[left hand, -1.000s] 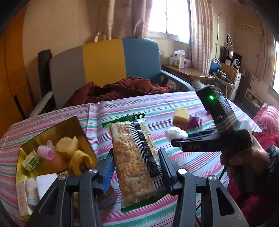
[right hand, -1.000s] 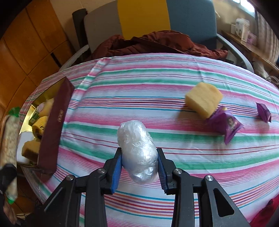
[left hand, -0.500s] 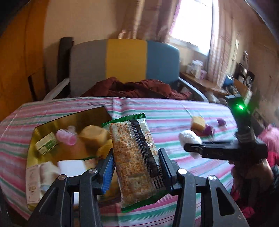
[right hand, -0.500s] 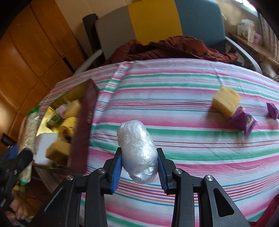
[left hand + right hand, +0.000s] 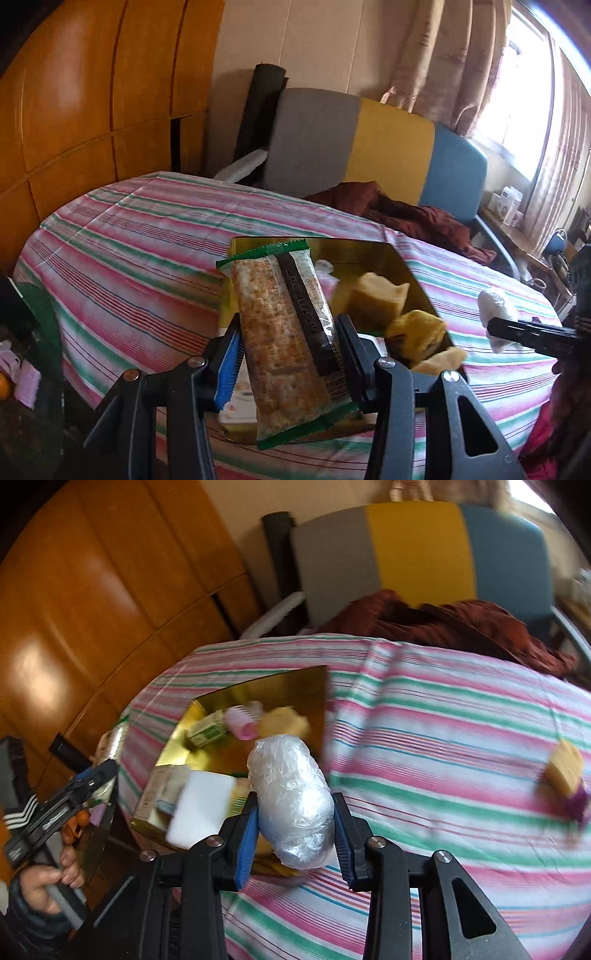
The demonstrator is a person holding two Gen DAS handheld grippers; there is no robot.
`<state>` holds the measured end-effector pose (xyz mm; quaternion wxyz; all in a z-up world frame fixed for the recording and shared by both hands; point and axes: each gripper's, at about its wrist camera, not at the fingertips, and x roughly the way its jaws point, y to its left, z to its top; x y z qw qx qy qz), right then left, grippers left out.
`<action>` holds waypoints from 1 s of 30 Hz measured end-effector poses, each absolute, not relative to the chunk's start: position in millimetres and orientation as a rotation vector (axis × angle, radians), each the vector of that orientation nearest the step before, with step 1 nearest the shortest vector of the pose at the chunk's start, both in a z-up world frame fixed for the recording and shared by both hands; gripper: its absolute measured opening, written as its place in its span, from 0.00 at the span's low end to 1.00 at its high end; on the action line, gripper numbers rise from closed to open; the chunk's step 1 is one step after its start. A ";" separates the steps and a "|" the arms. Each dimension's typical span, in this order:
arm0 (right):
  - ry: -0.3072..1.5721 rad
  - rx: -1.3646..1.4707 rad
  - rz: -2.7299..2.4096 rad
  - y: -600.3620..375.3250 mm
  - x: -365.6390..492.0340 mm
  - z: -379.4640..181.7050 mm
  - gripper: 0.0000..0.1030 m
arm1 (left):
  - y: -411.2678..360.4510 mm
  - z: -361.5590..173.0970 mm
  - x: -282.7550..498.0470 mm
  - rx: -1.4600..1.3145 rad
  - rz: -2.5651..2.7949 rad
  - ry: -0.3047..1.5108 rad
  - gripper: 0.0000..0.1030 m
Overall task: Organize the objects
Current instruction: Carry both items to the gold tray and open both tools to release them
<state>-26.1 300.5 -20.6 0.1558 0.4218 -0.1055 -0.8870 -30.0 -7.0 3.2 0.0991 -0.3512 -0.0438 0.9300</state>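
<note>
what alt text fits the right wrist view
The right tool grips a plastic-wrapped white bundle above a gold box of small items on a striped tablecloth. The left tool sits at the left edge.

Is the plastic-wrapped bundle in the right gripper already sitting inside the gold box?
No, the plastic-wrapped bundle is clamped between the jaws of the right gripper, held above the gold box.
</note>
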 end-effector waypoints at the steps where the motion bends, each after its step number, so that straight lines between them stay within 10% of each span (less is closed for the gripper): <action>1: -0.286 1.203 -2.528 292.6 -29.0 -19.2 0.37 | -7.9 3.8 -32.2 -1.033 2.749 -0.120 0.47; 13: -0.191 1.225 -2.443 233.4 -59.5 -30.7 0.39 | 49.5 14.4 -103.5 -0.926 2.632 0.169 0.49; 30: -0.227 1.272 -2.442 238.0 -45.7 -47.8 0.59 | 21.9 -10.2 -75.0 -1.082 2.692 0.008 0.55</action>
